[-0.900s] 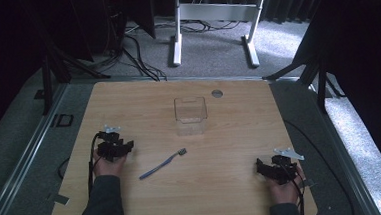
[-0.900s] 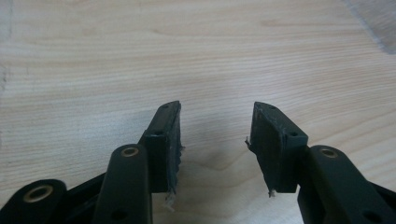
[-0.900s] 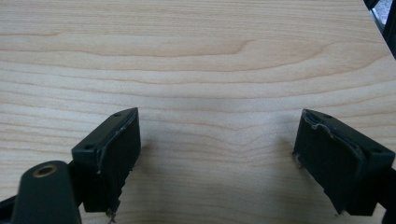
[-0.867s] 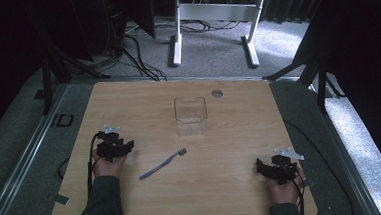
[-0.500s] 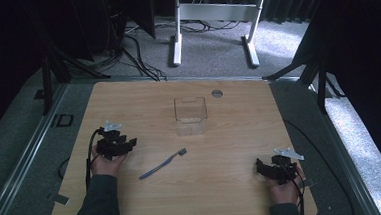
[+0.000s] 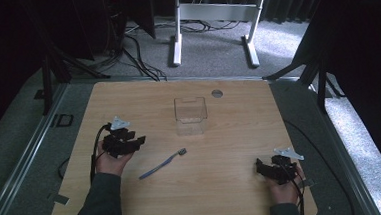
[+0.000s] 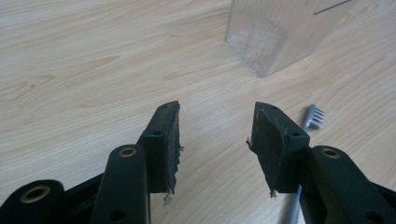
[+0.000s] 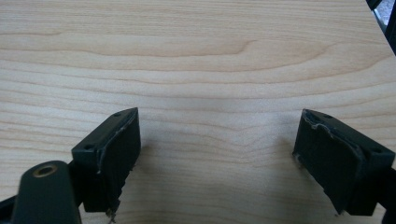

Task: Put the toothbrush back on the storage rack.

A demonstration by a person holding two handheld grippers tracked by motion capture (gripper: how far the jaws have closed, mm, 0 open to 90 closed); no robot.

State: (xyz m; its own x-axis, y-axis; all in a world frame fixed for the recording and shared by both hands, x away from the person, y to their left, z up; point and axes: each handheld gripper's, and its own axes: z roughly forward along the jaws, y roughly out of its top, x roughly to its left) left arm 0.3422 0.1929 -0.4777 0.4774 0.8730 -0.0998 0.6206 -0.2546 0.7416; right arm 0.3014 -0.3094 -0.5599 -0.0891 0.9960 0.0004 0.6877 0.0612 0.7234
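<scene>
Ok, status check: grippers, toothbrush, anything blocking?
Left gripper open, near toothbrush. Right gripper open, empty. Toothbrush flat on table. Clear box beyond, path unobstructed.

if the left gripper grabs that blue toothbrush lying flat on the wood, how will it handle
The thin blue plastic toothbrush probably lifts lightly and stays stiff. Lying flat on the smooth wooden table, it may skid or pivot if nudged. Its narrow handle could slip between jaws.

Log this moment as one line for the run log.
left gripper: open, empty, near toothbrush | right gripper: open, empty, over bare table | clear container: upright, mid-table
</scene>
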